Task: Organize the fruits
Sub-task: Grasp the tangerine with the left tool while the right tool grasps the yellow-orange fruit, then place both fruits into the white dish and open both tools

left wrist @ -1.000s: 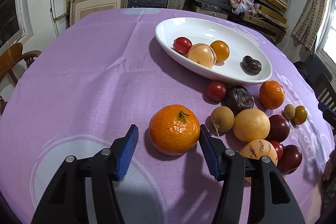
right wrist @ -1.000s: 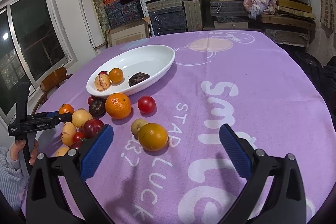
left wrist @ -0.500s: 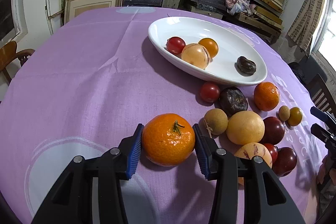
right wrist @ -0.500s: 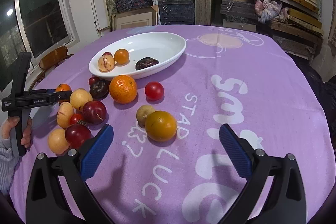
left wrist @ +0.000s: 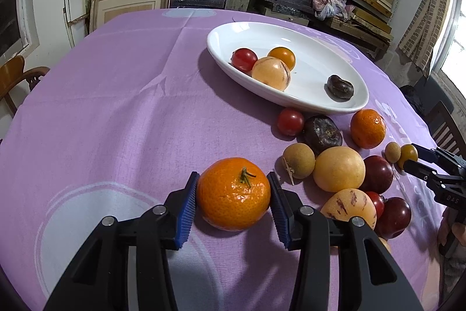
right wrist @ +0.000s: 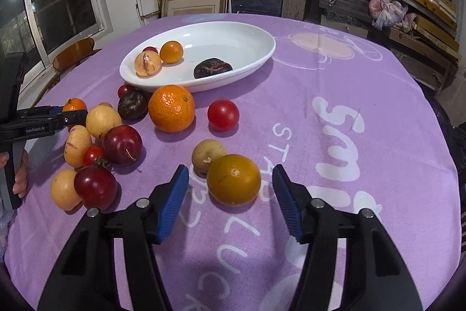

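- Left wrist view: the left gripper [left wrist: 233, 191] is clenched on the stemmed mandarin [left wrist: 234, 193]; both blue pads [left wrist: 186, 209] press its sides; the fruit rests on the purple tablecloth [left wrist: 116, 107].
- Right wrist view: the right gripper [right wrist: 230, 194] is released, jaws spread; the dark-orange fruit [right wrist: 234, 179] lies between the pads [right wrist: 171, 200] with a gap on each side; a small tan fruit [right wrist: 208, 155] touches it on the far side.
- White oval dish [right wrist: 247, 34] sits toward the far side of the table; it holds a yellow-orange tomato [right wrist: 171, 51], a streaked pale fruit [right wrist: 147, 63], a red tomato [left wrist: 244, 59] and a dark wrinkled fruit [right wrist: 213, 68].
- Loose fruit near the dish: a second mandarin [right wrist: 171, 108] and a red tomato [right wrist: 223, 115] just beside it, apart.
- Cluster at the left of the right wrist view: dark plums [right wrist: 123, 145], pale yellow fruits [right wrist: 103, 121] and a small tomato [right wrist: 93, 155], touching one another.
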The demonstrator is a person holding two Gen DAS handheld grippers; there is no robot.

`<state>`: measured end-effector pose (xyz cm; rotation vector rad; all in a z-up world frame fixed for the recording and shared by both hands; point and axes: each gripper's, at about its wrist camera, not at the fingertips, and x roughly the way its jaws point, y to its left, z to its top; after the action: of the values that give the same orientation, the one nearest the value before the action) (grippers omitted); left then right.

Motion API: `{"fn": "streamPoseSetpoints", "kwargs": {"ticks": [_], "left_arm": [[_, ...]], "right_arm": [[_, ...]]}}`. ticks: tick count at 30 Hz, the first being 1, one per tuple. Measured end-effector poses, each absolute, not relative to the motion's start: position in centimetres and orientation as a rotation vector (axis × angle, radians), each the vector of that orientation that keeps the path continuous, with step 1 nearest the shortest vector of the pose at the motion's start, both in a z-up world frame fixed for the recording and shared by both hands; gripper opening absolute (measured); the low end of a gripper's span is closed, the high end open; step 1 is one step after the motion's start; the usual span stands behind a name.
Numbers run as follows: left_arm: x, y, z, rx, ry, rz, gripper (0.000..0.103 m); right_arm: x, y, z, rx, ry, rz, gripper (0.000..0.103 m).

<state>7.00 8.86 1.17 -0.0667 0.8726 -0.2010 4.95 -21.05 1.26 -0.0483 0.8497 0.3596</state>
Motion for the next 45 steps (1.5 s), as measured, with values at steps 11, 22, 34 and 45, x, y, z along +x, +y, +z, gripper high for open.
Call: {"fn": "streamPoseSetpoints", "kwargs": {"ticks": [11,22,34,45], "left_arm": [[7.0,8.8,1.1,-0.072,0.872,-0.212,0.047],[5.6,8.1,3.3,-0.079,0.779,-0.236,0.047],[18.5,2.4,10.2,-0.003,0.793,-0.264,0.047],[27.8,1.4,4.6,0.024,0.935,-0.207,0.047]], "right_arm": [[4.9,-22.2,0.9,0.024,0.875,0.392,0.039],[2.7,-22.3,2.9,0.053,0.813,0.421,0.039],[12.5,-15.0,11.8,-0.092,0.695,0.44,0.039],[23.0,-11.9,4.9,-0.169,0.879,0.413,0.039]]}}
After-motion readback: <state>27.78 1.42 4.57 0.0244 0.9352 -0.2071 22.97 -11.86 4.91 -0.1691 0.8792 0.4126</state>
